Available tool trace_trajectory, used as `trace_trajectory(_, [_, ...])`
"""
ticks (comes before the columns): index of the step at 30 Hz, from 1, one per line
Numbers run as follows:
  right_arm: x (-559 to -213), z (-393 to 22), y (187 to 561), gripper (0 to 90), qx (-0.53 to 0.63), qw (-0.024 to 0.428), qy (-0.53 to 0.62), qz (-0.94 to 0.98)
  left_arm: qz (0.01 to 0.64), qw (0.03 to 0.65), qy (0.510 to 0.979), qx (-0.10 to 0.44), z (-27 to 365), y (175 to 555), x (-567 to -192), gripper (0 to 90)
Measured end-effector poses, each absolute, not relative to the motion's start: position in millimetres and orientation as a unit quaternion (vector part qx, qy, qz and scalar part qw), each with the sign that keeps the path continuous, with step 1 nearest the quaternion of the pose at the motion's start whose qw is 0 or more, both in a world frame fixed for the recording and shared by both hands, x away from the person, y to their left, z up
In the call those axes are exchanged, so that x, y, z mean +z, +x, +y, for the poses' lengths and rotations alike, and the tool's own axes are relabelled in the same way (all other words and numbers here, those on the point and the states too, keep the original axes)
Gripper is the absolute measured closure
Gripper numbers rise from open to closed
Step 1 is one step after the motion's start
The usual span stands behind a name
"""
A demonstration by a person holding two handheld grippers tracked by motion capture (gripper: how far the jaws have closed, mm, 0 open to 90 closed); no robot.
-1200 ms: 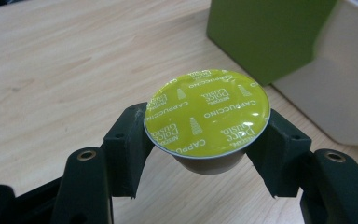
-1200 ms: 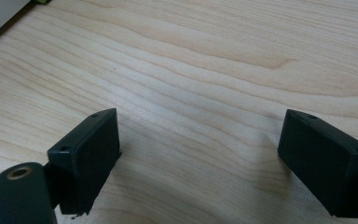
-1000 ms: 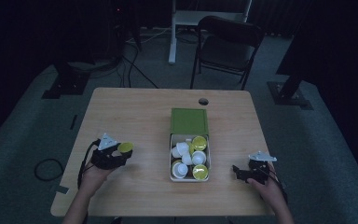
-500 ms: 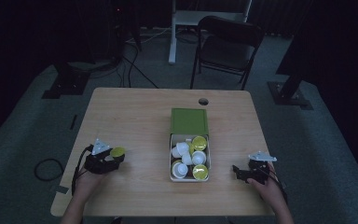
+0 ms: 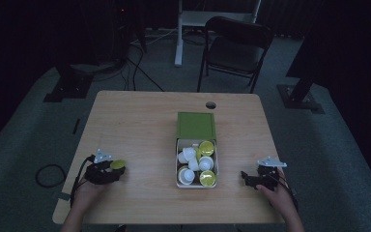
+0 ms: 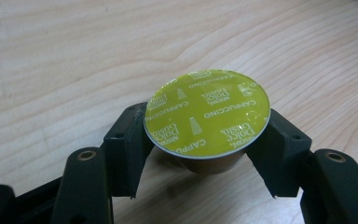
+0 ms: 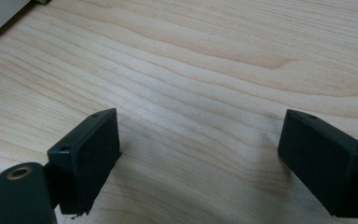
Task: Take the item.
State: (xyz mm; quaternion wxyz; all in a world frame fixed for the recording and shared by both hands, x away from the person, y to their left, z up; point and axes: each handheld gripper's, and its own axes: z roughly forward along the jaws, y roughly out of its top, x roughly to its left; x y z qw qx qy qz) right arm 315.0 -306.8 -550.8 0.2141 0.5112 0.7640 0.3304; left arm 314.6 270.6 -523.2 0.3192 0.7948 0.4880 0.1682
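Observation:
A coffee capsule [image 6: 207, 114] with a yellow-green foil lid marked "Cappuccino" sits clamped between the two black jaws of my left gripper [image 6: 205, 140], close over the wooden table. In the high view the left gripper [image 5: 105, 170] and its capsule [image 5: 117, 164] are near the table's front left. My right gripper [image 5: 249, 178] rests near the front right edge; in its own view the right gripper [image 7: 198, 158] is open, with bare wood between the jaws. A white box [image 5: 178, 170] at the table's middle holds several white and yellow-lidded capsules.
The box's green lid [image 5: 195, 125] lies flat just behind it. A round cable hole [image 5: 210, 105] is in the table's far side. A folding chair [image 5: 235, 46] and stand bases stand on the floor beyond the table. Bare wood lies around both grippers.
My left gripper has carried the capsule down and toward the table's front left edge. The right gripper has stayed where it was.

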Motion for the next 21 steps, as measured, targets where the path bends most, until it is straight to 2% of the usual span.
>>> trace_trajectory(10, [-550.8,-306.8,315.0,12.1,0.330,0.214,0.511,0.764,0.484,0.320,0.797,0.165,272.8,314.4,-527.9,40.9])
trace_trajectory(18, [-550.8,-306.8,315.0,12.1,0.330,0.214,0.511,0.764,0.497,0.336,0.788,0.141,277.0,316.0,-526.8,40.1])
trace_trajectory(21, [-550.8,-306.8,315.0,12.1,0.330,0.214,0.511,0.764,0.498,0.347,0.785,0.127,278.6,316.0,-523.1,31.2])
